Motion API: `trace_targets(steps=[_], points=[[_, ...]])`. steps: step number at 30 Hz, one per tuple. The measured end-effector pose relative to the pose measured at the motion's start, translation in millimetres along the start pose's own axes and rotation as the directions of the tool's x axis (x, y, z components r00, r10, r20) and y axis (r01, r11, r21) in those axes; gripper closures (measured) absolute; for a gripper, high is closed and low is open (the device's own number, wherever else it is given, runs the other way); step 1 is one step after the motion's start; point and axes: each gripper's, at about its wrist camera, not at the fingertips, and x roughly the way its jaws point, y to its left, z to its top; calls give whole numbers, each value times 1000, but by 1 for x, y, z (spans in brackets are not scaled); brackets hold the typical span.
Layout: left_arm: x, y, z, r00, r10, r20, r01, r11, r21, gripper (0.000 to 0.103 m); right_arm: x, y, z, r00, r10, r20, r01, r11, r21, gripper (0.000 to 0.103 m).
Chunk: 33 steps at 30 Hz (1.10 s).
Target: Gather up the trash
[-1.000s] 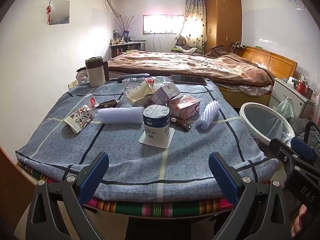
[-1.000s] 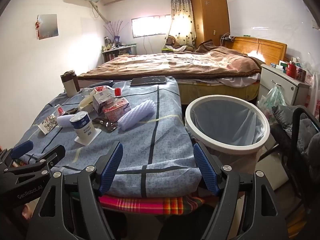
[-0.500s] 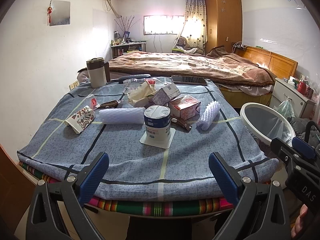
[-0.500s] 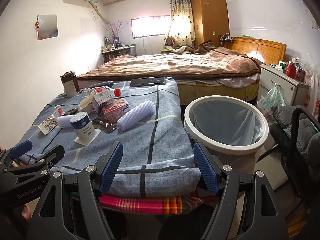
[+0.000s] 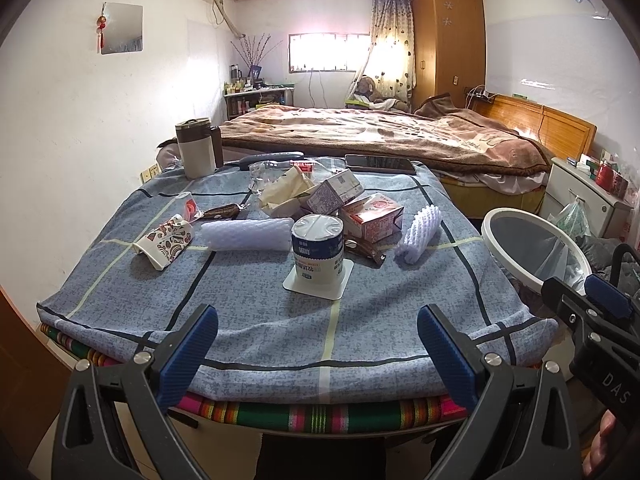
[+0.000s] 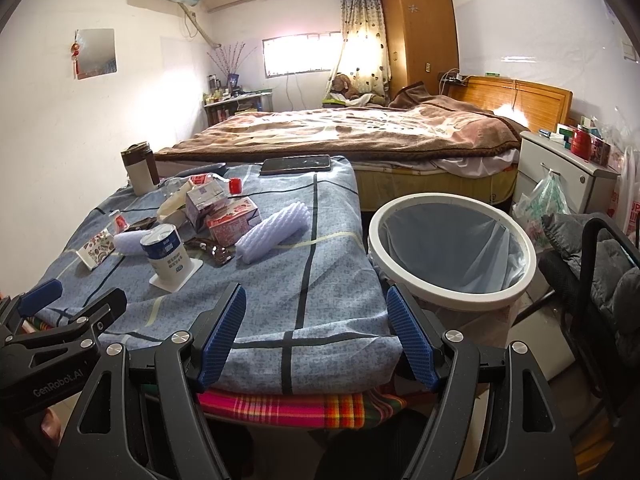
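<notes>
Trash lies on a table under a blue checked cloth (image 5: 256, 312): an upturned white and blue yogurt cup (image 5: 318, 254) (image 6: 165, 254), two white foam sleeves (image 5: 246, 234) (image 5: 418, 230) (image 6: 274, 232), a red and white carton (image 5: 374, 216) (image 6: 232, 218), a purple carton (image 5: 332, 196), a patterned paper cup (image 5: 166, 240) and dark wrappers (image 5: 368, 250). A white-rimmed bin (image 6: 452, 248) (image 5: 532, 246) with a liner stands right of the table. My left gripper (image 5: 316, 352) hangs open at the table's near edge, empty. My right gripper (image 6: 316, 338) is open and empty near the table's right corner, beside the bin.
A thermos (image 5: 196, 148) and a phone (image 5: 378, 164) sit at the table's far edge. A bed with a brown blanket (image 5: 380, 136) lies beyond, a white nightstand (image 6: 560, 172) and a dark chair (image 6: 600, 264) to the right.
Both grippers have drifted very slightly; the table and bin sit a touch lower in view. Nothing was picked up or moved.
</notes>
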Motion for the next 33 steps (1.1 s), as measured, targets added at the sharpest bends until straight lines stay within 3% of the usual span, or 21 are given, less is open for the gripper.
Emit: trace_targets(steps=[33], points=[[-3, -2, -1, 1000, 8, 5, -8, 1000, 8, 2, -1, 0, 1, 1000, -1, 2, 1, 1000, 0, 29]])
